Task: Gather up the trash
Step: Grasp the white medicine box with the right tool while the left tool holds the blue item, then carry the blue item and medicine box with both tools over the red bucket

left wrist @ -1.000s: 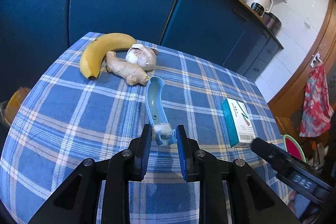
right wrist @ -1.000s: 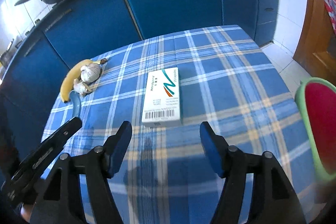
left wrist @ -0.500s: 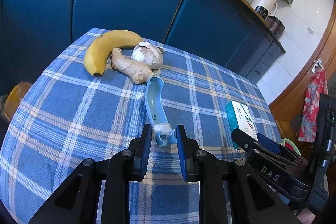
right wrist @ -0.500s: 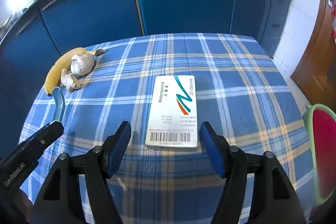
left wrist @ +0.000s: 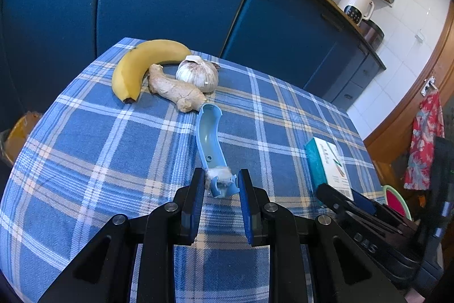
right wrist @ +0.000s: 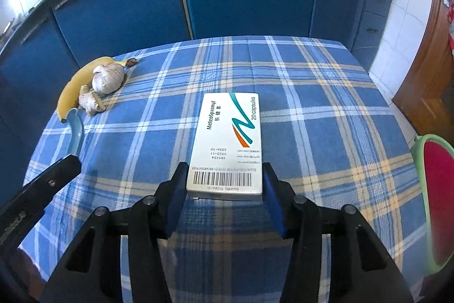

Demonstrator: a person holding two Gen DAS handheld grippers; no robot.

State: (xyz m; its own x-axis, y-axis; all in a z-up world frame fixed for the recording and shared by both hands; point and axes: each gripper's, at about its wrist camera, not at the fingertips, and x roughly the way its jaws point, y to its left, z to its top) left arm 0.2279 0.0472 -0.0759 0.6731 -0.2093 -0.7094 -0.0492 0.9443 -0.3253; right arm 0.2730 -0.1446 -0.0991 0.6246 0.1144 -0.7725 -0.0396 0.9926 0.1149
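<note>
Your left gripper [left wrist: 221,186] is clamped on the near end of the blue plastic piece [left wrist: 209,138] on the checked tablecloth [left wrist: 85,149]. Your right gripper [right wrist: 224,179] straddles the medicine box [right wrist: 227,144] mid-table, pads at its sides; can't tell if it's gripping.

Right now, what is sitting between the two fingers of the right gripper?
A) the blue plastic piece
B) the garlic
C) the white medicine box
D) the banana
C: the right gripper has its fingers on either side of the barcode end of the white medicine box, which lies flat on the checked tablecloth.
</note>
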